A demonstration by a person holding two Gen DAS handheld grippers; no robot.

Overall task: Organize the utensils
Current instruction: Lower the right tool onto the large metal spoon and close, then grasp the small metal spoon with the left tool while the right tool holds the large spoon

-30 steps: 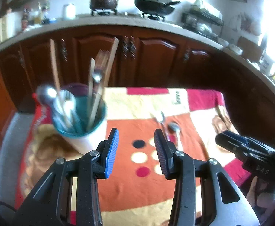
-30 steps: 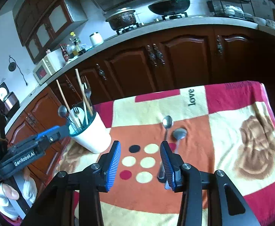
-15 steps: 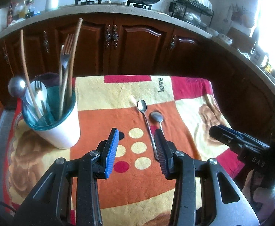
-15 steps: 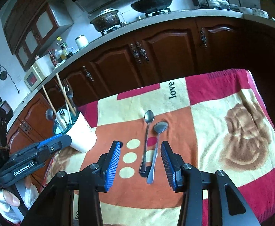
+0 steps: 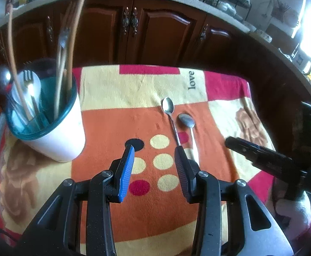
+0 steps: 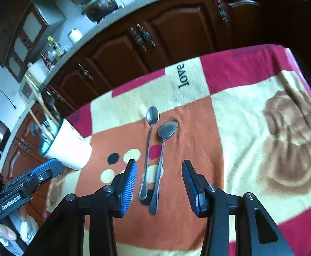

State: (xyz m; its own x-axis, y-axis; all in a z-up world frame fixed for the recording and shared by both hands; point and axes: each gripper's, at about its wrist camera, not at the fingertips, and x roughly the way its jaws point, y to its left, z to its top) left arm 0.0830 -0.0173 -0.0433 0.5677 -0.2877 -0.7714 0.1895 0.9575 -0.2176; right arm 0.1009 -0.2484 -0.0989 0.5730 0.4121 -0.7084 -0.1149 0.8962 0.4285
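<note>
Two metal spoons lie side by side on the patterned blanket: a left spoon (image 6: 148, 147) (image 5: 170, 119) and a right spoon (image 6: 163, 149) (image 5: 188, 128). A white cup with a teal rim (image 5: 55, 128) (image 6: 67, 147) stands at the left and holds chopsticks, forks and spoons. My right gripper (image 6: 158, 166) is open above the spoon handles, which lie between its fingers. My left gripper (image 5: 154, 151) is open and empty over the dotted orange patch, right of the cup. The right gripper's body (image 5: 268, 160) shows in the left wrist view.
The blanket (image 6: 251, 111) covers a small table whose right edge drops off. Dark wooden cabinets (image 5: 134, 25) and a counter with a stove and pots stand behind it. The left gripper's body (image 6: 21, 192) shows at the lower left of the right wrist view.
Both grippers have moved lower and closer to the table. The right gripper has come over the spoon handles and opened wider. The left gripper has shifted toward the spoons, away from the cup.
</note>
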